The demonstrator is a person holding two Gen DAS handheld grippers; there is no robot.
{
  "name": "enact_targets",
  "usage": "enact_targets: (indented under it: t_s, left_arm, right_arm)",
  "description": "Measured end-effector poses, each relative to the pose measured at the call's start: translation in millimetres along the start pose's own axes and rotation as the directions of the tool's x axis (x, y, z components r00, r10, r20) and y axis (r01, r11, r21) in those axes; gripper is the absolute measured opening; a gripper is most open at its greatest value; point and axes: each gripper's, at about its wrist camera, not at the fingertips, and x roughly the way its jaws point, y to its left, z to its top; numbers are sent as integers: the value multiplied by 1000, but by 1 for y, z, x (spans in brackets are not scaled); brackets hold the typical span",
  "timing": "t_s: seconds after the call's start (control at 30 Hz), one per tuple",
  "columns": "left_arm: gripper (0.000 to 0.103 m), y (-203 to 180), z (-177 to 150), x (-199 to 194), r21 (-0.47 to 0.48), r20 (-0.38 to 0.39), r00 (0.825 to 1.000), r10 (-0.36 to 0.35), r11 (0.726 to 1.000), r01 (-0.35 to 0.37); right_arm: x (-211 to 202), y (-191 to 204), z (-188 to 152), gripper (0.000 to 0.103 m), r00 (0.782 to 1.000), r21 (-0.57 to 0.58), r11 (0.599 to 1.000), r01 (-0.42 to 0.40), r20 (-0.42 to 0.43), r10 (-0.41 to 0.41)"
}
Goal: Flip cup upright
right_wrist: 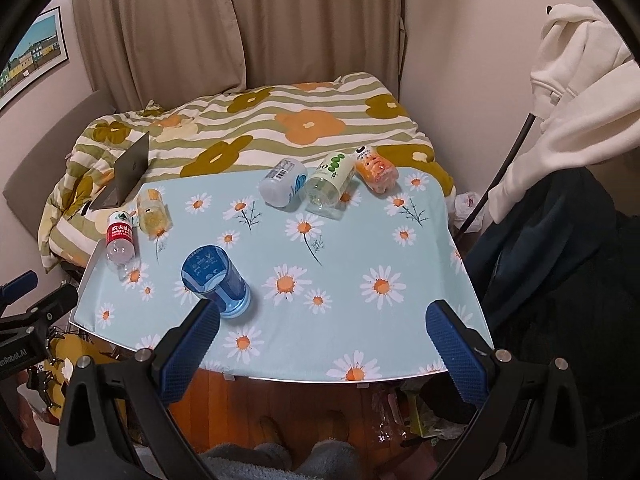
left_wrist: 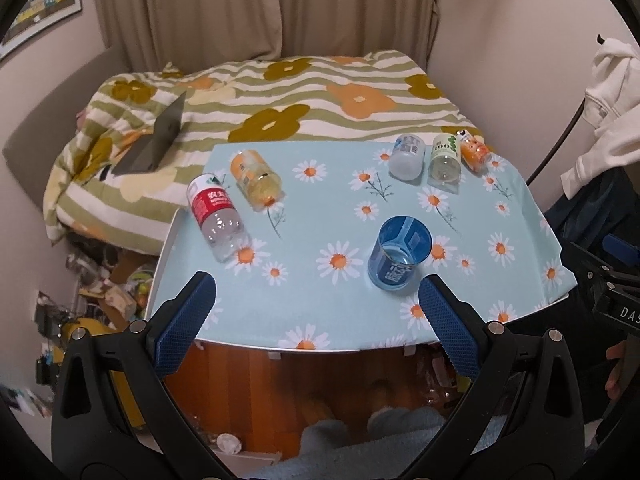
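Observation:
A clear blue plastic cup (left_wrist: 399, 256) stands on the daisy-print tablecloth (left_wrist: 320, 216) near the table's front edge; it also shows in the right wrist view (right_wrist: 216, 282). I cannot tell for sure which end is up. My left gripper (left_wrist: 316, 300) is open and empty, held just short of the front edge, with the cup beside its right fingertip. My right gripper (right_wrist: 324, 328) is open and empty above the front edge, with the cup just beyond its left fingertip.
Bottles lie on the table: a red-label one (left_wrist: 214, 216) and a yellow one (left_wrist: 256, 178) at left, a white one (left_wrist: 407, 157), a green-label one (left_wrist: 444, 162) and an orange one (left_wrist: 474, 152) at the back right. A bed (left_wrist: 280, 92) with a laptop lies behind.

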Motion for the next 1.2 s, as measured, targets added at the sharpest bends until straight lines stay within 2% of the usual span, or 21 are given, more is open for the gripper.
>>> enact_targets:
  t_s: [1.2]
  left_arm:
    - [103,2,7,0,11,6,1000,6,1000,-6]
  right_arm:
    - [1,-2,10,103,1000,4,1000,10,6,-10]
